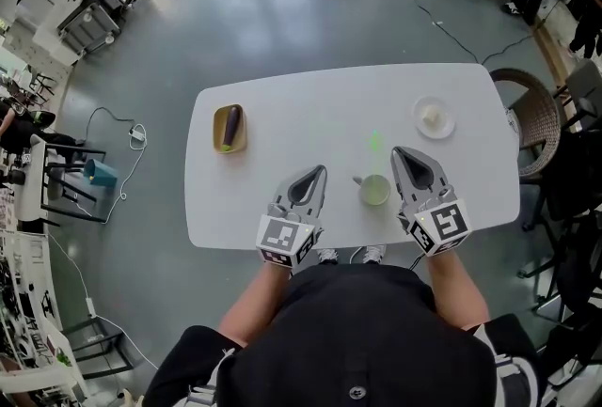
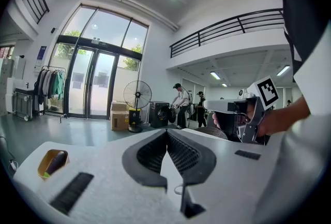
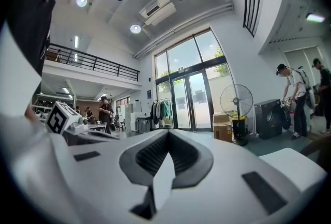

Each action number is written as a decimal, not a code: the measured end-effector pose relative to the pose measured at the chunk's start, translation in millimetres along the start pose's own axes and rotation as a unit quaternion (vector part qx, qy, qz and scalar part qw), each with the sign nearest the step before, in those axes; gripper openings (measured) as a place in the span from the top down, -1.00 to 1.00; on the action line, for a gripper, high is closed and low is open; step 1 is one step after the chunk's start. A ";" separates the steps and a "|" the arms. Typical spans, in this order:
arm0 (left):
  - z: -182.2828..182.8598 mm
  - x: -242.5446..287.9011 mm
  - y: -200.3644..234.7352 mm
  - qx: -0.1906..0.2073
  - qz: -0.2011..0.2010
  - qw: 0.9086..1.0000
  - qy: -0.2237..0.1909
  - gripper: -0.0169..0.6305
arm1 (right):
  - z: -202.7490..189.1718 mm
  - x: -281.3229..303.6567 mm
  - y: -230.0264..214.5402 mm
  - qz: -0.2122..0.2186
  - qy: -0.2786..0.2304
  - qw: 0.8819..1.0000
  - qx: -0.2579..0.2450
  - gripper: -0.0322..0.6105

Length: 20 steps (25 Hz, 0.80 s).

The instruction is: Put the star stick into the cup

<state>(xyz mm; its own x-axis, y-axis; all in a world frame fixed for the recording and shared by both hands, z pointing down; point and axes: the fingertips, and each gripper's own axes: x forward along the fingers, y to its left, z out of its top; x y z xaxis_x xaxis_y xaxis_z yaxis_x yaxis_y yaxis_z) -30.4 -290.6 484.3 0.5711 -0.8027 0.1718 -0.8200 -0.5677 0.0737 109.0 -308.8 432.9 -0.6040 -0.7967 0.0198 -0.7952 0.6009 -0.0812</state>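
The left gripper point(image 2: 166, 133) is showing its jaws pressed together at the tips, with nothing lying between the ribbed pads. The right gripper point(image 3: 168, 133) is standing the same way: its jaws are meeting at the tips and holding nothing.

In the head view the left gripper point(image 1: 320, 173) is hovering over the near part of the white worktop point(image 1: 310, 104), pointing away from the person. The right gripper point(image 1: 399, 154) is hanging to its right. The pale green cup point(image 1: 374, 191) is sitting upright on the worktop between the two grippers, just beside the right one and a little apart from the left one.

A faint green streak, which seems to be the star stick point(image 1: 374, 143), is lying on the worktop just beyond the cup. It is too blurred to make out its shape, and it is lying outside the cup.

Further out, a yellowish dish point(image 1: 229, 145) is sitting near the worktop's left end with a dark aubergine point(image 1: 230, 125) lying in it. A small white plate point(image 1: 448, 124) is resting near the far right corner, carrying something pale.

From the left gripper view, the dish point(image 2: 45, 166) is showing low at the left, and the right gripper's marker cube is appearing at the right. A standing fan point(image 2: 137, 95) and a cardboard box point(image 2: 120, 117) are standing on the grey floor beyond.
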 end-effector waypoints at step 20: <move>-0.4 5.0 -11.5 0.016 -0.006 1.000 0.004 0.91 | 2.4 -7.2 8.3 0.004 0.006 0.998 -0.057 0.89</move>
<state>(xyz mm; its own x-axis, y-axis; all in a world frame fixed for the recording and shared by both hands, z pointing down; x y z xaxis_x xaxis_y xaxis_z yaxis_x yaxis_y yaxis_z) -18.1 -288.0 484.7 0.5803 -0.7945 0.1788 -0.8115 -0.5827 0.0446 106.9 -298.2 429.7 -0.6110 -0.7910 0.0316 -0.7904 0.6118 0.0320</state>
